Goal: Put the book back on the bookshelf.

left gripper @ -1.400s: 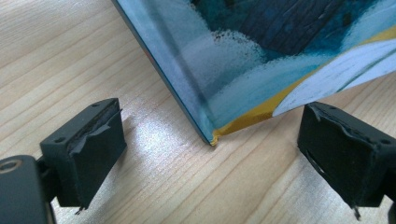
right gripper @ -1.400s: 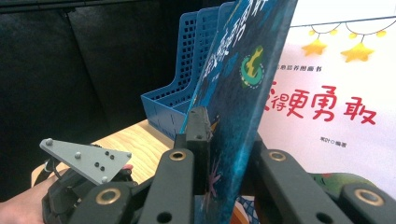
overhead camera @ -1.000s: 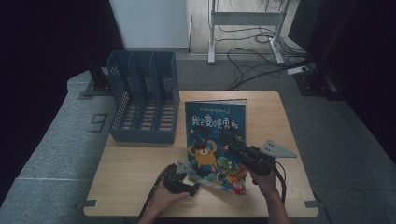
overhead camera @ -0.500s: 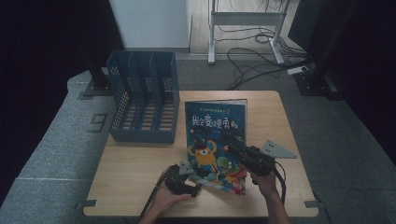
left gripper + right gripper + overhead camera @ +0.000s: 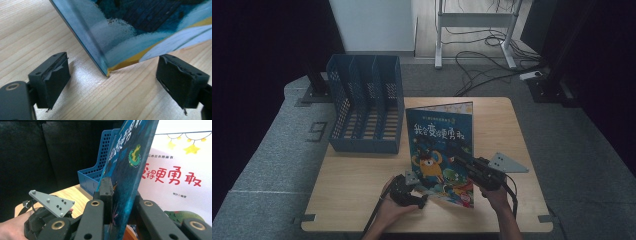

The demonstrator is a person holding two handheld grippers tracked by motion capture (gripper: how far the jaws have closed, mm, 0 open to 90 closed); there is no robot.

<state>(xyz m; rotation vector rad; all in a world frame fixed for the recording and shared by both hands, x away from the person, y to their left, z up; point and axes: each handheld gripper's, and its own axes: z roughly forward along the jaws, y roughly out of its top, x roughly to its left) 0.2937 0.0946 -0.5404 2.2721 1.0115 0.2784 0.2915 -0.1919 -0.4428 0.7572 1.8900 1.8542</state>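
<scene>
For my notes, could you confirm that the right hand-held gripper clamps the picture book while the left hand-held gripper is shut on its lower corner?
Not quite: the left hand-held gripper is open, its jaws apart around the picture book's corner, as the left gripper view shows. The right hand-held gripper does clamp it.

A blue perforated plastic file rack (image 5: 366,105) stands far left on the light wooden table (image 5: 357,185); cables (image 5: 484,57) sprawl beyond.

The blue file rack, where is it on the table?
In the high view the blue file rack stands at the table's far left corner, just left of the picture book.
</scene>
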